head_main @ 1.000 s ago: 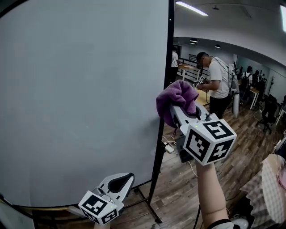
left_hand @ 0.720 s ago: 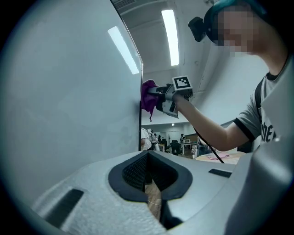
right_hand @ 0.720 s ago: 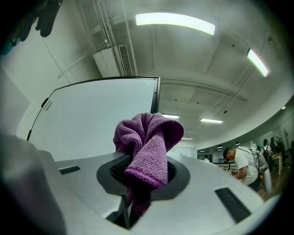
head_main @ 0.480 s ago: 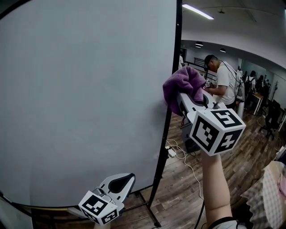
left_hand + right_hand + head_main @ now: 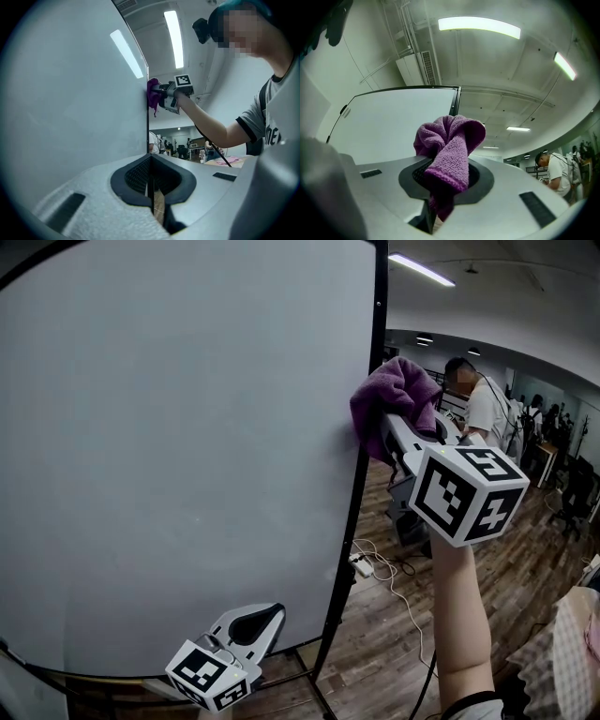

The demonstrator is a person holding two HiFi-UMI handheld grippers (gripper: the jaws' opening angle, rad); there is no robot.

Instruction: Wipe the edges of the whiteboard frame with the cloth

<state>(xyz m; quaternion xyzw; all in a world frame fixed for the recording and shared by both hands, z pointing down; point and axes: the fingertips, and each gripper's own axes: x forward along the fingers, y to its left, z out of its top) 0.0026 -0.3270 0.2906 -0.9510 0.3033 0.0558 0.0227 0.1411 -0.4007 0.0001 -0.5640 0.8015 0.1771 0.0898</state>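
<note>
Right gripper (image 5: pixel 390 426) is clamped on the purple cloth (image 5: pixel 397 396). A bunched wad sticks out past the jaws, and the right gripper view shows it pinched between them. The cloth is at about 2 o'clock in the head view, pressed against the black right frame edge (image 5: pixel 367 460) of the whiteboard (image 5: pixel 187 446), in its upper part. Left gripper (image 5: pixel 251 626) is down at 7 o'clock by the board's bottom edge, with its jaws together and nothing between them. It looks idle.

Step in hand, as I judge it, is stroking the right vertical edge. To do it well:
- Keep the wad wrapped over the thin bar so it touches both the front and the outer side.
- Press lightly and steadily toward 9 o'clock and run straight along the bar toward 12, right into the top corner.
- Don't loosen the clamp, since the loose bunch could slip out.
- The board stands on a stand, so a hard push may rock it.

Compared with a second ago, the cloth sits higher on the same edge, having slid up toward 12 o'clock. The arm is more raised. The left gripper is unchanged.
</note>
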